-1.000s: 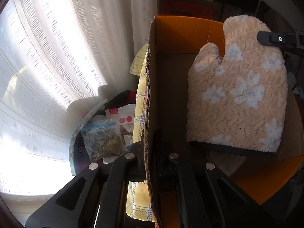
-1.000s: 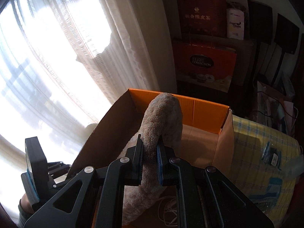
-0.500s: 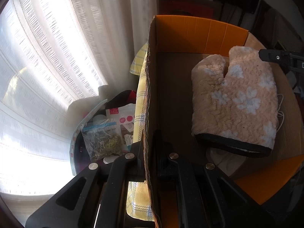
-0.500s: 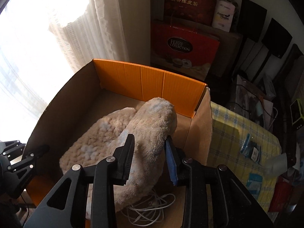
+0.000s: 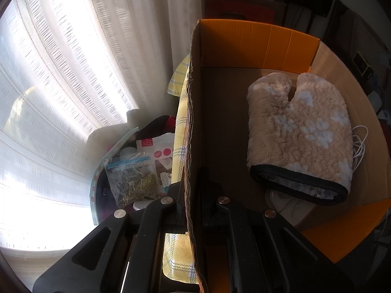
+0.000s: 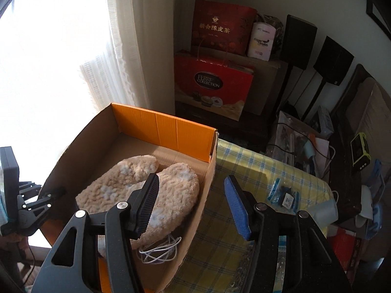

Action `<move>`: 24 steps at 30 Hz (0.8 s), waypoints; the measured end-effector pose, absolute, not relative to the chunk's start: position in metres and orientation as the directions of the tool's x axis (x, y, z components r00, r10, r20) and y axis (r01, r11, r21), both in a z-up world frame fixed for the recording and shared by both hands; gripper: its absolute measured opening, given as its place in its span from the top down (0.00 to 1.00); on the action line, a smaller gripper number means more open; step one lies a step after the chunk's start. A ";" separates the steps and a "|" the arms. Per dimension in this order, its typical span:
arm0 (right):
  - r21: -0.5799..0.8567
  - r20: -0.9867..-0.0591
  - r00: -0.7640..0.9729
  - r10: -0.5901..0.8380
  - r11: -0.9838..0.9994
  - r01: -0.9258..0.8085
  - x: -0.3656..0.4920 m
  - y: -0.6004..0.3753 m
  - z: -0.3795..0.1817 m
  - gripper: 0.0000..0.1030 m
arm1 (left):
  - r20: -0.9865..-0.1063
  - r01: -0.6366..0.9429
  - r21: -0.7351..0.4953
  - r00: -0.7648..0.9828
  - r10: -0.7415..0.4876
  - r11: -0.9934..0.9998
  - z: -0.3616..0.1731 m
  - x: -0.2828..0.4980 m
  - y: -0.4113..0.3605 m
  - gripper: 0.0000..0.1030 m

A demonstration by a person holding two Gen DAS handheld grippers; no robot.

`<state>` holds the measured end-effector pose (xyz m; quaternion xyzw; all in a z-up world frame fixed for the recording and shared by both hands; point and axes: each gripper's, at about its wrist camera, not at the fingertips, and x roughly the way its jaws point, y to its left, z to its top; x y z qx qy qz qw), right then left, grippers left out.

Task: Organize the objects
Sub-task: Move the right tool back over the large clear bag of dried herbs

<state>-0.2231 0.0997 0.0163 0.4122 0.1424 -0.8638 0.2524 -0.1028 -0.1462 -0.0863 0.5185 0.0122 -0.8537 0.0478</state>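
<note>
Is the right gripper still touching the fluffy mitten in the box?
Apart. In the right wrist view the right gripper, jaws opening, holds nothing; the mitten lies below in the cardboard box.

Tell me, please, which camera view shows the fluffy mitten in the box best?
The left wrist view: the mitten lies unobstructed, showing its thumb, paw prints and black cuff. The right wrist view shows only its fluffy end, partly behind a finger of the opening right tongs.

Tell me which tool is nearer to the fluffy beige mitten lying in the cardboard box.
Right. The right tool, jaws opening and empty, hangs just above the fluffy beige mitten. The left tool is clamped on the cardboard box wall, across the box floor from it.
</note>
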 end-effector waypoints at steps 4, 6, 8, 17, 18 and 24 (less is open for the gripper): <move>-0.037 -0.781 -0.546 -0.304 -0.850 0.525 -0.222 0.125 0.021 0.45 | -0.887 0.093 0.031 -0.457 -0.071 -0.995 -0.085 -0.103 -0.147 0.94; -0.029 -0.780 -0.550 -0.299 -0.861 0.508 -0.222 0.139 0.022 0.44 | -0.887 0.093 0.033 -0.457 -0.072 -0.995 -0.086 -0.103 -0.146 0.94; -0.027 -0.781 -0.555 -0.287 -0.872 0.489 -0.223 0.153 0.021 0.45 | -0.887 0.095 0.032 -0.456 -0.072 -0.995 -0.086 -0.105 -0.146 0.94; -0.013 -0.811 -0.549 -0.203 -0.932 0.363 -0.227 0.224 -0.009 0.43 | -0.887 0.094 0.032 -0.457 -0.072 -0.995 -0.088 -0.106 -0.145 0.94; -0.007 -0.817 -0.543 -0.195 -0.938 0.347 -0.227 0.231 -0.015 0.43 | -0.887 0.095 0.032 -0.456 -0.072 -0.995 -0.088 -0.107 -0.145 0.94; 0.007 -0.844 -0.515 -0.146 -0.965 0.263 -0.223 0.258 -0.052 0.33 | -0.887 0.095 0.036 -0.455 -0.076 -0.995 -0.089 -0.108 -0.144 0.93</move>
